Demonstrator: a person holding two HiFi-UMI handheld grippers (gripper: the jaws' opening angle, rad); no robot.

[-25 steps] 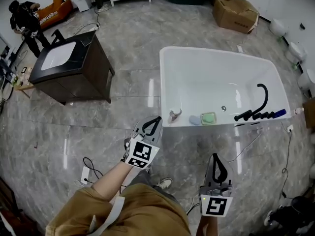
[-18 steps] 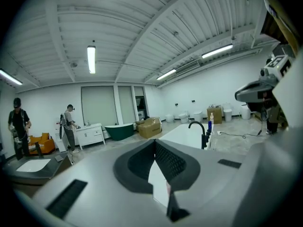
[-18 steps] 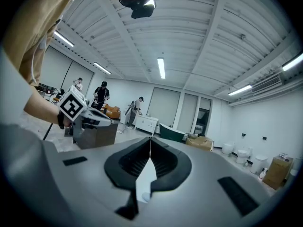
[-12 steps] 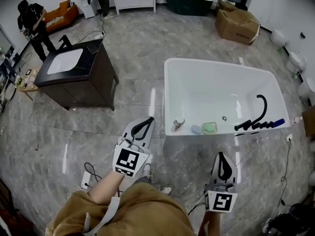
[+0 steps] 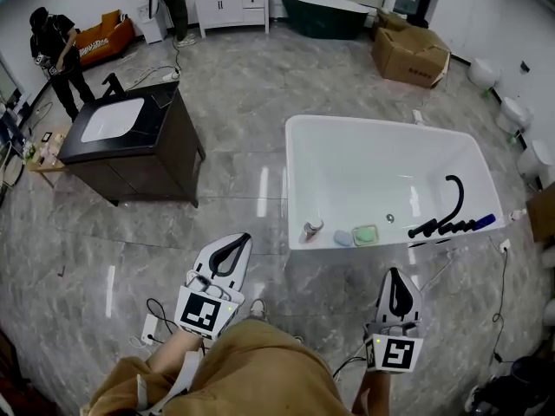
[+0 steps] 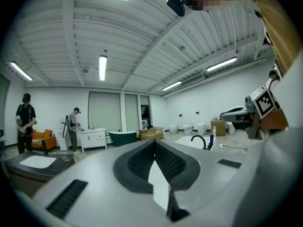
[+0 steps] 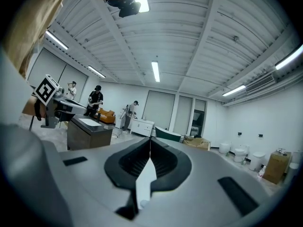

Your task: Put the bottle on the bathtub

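The bottle [image 5: 486,221] is on the right-hand end of the white bathtub [image 5: 293,180], on the rim just beside the black faucet [image 5: 444,215]. The left gripper view shows it upright there, pale at the top and blue below. That spot suits it: the ledge is broad by the taps, and the bottle is clear of the basin. Both tongs are well back from the tub on its near side, held low over the grey marble floor [image 5: 104,232] in front of the person's body. The left gripper [image 5: 238,243] is clenched, its ribbed pads meeting at the tip with nothing between them. The right gripper [image 5: 396,277] is clenched too, and just as empty. With both tools empty and held close to the body, and the bottle standing by itself on the rim, I'd judge the job done rather than about to start. A cup [image 5: 310,230] and a green soap dish [image 5: 366,234] sit at the tub's near edge, though I can't tell if they are on the ledge or inside it. A dark vanity cabinet [image 5: 130,146] stands off to the left, well apart from the tub. A cardboard box [image 5: 410,55] lies on the far side of the room.
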